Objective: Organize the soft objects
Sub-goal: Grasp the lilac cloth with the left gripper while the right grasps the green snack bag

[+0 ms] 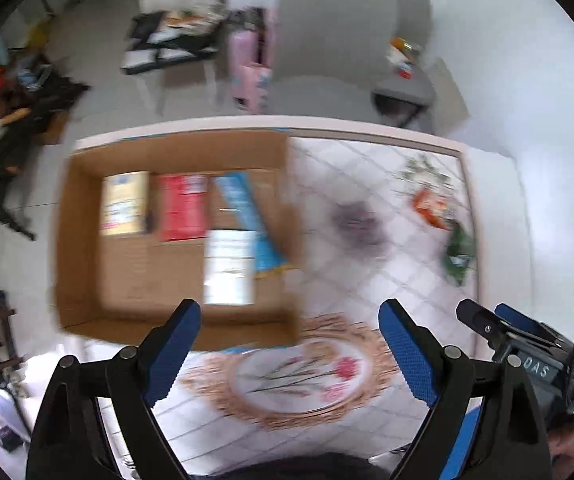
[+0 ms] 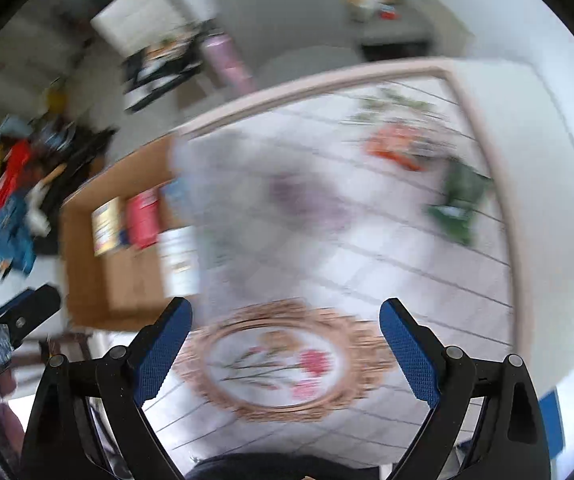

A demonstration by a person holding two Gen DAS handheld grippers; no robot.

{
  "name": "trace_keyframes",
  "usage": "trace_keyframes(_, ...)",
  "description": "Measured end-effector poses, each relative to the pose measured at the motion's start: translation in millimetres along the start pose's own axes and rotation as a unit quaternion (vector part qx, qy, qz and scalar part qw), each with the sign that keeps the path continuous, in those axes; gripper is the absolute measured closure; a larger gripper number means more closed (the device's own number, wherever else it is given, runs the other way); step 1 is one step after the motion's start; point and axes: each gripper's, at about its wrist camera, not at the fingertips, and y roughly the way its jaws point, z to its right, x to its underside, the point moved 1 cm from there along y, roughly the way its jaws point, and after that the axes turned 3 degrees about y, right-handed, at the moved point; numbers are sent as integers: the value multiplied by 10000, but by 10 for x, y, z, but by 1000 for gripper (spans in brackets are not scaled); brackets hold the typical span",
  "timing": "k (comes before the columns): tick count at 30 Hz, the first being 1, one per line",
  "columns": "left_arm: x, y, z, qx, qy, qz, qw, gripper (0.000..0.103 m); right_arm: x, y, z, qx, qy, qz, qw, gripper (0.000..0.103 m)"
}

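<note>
Desk under a white diamond-grid cloth, oval flower print at the near edge, directly below both grippers. Cardboard box on the desk's left half, open-topped, holding a yellow packet, a red packet, a blue packet lying diagonal, and a white packet overlapping it. Still out on the cloth, far right: green packet, and beyond it toward the far right corner an orange packet. Heavy blur in both views; a dark smudge mid-cloth, cannot tell what.

Left gripper: fingers spread wide, nothing between. Right gripper: fingers likewise wide apart, empty. Both hovering above the near edge.

Key relation: remaining packets lie forward and to the right of both grippers, well apart from either; right gripper judged nearer since its view shows the green packet larger and closer in. Green packet's long axis roughly near-to-far, slightly tilted; blur limits certainty. Box lies forward-left, on the left gripper's side.

Likely stage: partway done, four packed, two loose.
</note>
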Motion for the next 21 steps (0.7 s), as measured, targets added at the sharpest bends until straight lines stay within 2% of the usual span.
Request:
trace_keyframes(4, -310, 603, 510, 204, 225, -550, 9980, 12, -366, 211, 777, 273, 502, -149, 9983, 6)
trace_keyframes(8, -560, 1257, 776, 240, 67, -965, 9950, 12, -662, 522, 1335, 292, 919, -366, 9947, 6)
trace_keyframes(14, -783, 2081, 840, 184, -312, -1603, 9864, 12, -984, 1158, 1695, 141, 1389, -787, 9871, 6)
trace_keyframes(21, -851, 2621, 814, 149, -541, -2164, 9747, 12, -1148, 1692, 1847, -60, 1735, -1137, 9782, 7)
